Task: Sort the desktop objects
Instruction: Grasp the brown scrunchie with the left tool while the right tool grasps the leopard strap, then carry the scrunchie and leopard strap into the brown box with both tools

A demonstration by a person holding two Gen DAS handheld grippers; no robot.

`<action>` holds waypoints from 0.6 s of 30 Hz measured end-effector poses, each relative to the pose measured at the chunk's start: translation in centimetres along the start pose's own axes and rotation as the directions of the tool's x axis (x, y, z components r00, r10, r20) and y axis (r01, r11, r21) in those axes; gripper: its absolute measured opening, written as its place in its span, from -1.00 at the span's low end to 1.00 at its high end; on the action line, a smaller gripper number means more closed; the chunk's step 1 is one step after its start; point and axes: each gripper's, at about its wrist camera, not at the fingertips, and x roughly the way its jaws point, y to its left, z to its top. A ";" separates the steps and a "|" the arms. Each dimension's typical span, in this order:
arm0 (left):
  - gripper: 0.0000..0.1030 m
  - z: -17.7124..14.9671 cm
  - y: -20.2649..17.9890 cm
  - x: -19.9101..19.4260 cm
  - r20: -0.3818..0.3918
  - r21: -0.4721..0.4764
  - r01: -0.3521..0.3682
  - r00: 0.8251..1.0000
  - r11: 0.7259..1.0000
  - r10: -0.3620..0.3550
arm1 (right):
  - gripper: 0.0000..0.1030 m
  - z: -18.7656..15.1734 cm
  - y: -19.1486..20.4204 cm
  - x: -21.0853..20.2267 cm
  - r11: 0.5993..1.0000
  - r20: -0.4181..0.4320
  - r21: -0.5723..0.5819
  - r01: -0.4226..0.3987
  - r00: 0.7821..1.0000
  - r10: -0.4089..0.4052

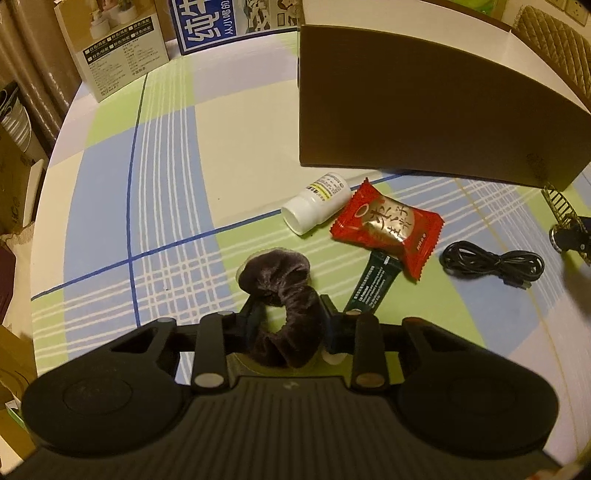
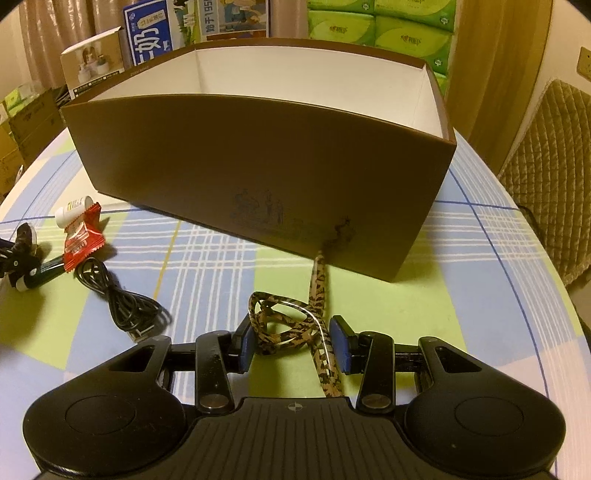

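Observation:
A dark brown velvet scrunchie [image 1: 280, 280] lies on the checked tablecloth, and my left gripper [image 1: 291, 321] is shut on its near loop. Just beyond it lie a dark green tube [image 1: 373, 284], a red snack packet [image 1: 388, 225], a white pill bottle [image 1: 317, 203] on its side and a coiled black cable [image 1: 491, 264]. My right gripper [image 2: 291, 343] is shut on a leopard-print strap [image 2: 280, 317] whose far end reaches the front wall of the open brown box [image 2: 258, 166]. The box's inside is white; its floor is hidden.
The brown box [image 1: 424, 110] stands to the right behind the small items. Printed cartons [image 1: 122, 55] stand at the table's far edge, green tissue packs [image 2: 380, 29] behind them. A padded chair [image 2: 554, 166] is at the right. The round table's edge [image 1: 48, 177] curves on the left.

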 end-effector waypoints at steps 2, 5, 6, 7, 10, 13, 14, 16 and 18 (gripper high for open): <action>-0.66 0.0 -0.1 -0.1 -0.001 0.002 0.007 1.000 1.000 -0.007 | -0.24 0.1 0.0 0.0 1.000 -0.002 -0.005 -0.001 1.000 0.001; -0.75 -0.3 -0.3 -0.4 0.007 0.013 0.015 1.000 1.000 -0.015 | -0.25 0.1 0.0 -0.2 1.000 -0.010 -0.009 -0.009 1.000 0.009; -0.76 -0.4 -0.3 -0.6 0.011 0.015 0.013 1.000 1.000 -0.013 | -0.25 0.0 0.1 -0.3 1.000 -0.013 -0.012 -0.013 1.000 0.013; -0.76 -0.5 -0.3 -0.7 0.014 0.013 0.013 1.000 1.000 -0.014 | -0.25 0.0 0.1 -0.4 1.000 -0.017 -0.014 -0.018 1.000 0.018; -0.76 -1.1 0.0 -1.4 0.021 -0.004 0.017 1.000 1.000 -0.017 | -0.25 -0.3 0.1 -0.8 0.999 -0.030 -0.005 -0.032 0.999 0.032; -0.76 -1.6 0.3 -2.5 0.035 -0.018 0.016 0.999 1.000 -0.015 | -0.26 -0.5 0.0 -1.5 0.998 -0.045 0.027 -0.059 0.997 0.060; -0.76 -1.7 0.3 -2.9 0.042 -0.023 0.016 0.999 1.000 -0.015 | -0.26 -0.6 0.0 -1.7 0.997 -0.048 0.035 -0.066 0.997 0.067; -0.76 -1.9 0.4 -3.8 0.058 -0.033 0.021 0.998 0.999 -0.019 | -0.26 -0.8 0.1 -2.1 0.997 -0.048 0.038 -0.072 0.996 0.074; -0.76 -2.1 0.3 -4.6 0.071 -0.040 0.021 0.997 0.999 -0.018 | -0.26 -0.9 0.1 -2.6 0.996 -0.047 0.040 -0.079 0.996 0.081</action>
